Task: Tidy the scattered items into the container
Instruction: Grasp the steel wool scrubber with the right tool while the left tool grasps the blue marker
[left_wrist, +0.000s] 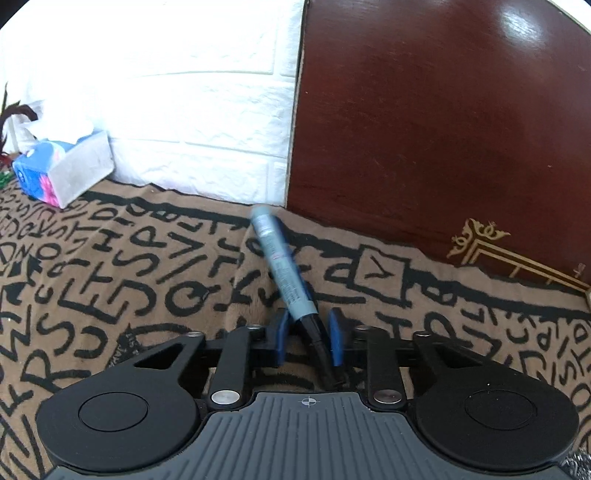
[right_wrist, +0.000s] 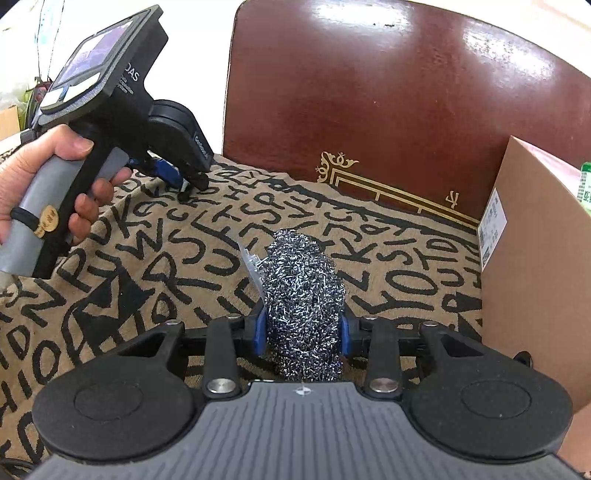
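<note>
In the left wrist view a blue-grey marker pen (left_wrist: 282, 264) with a black end lies tilted on the letter-patterned cloth (left_wrist: 110, 280), its black end between my left gripper's (left_wrist: 308, 334) blue pads, which stand apart from it. In the right wrist view my right gripper (right_wrist: 303, 332) is shut on a steel wool scrubber (right_wrist: 301, 291), held just above the cloth. A cardboard box (right_wrist: 535, 266) stands at the right. The left gripper also shows in the right wrist view (right_wrist: 181, 181), held by a hand at the upper left.
A dark red wooden board (left_wrist: 443, 129) stands upright behind the cloth. A tissue box (left_wrist: 62, 170) sits at the far left by the white brick wall (left_wrist: 184, 92). A green item (right_wrist: 583, 184) shows inside the cardboard box.
</note>
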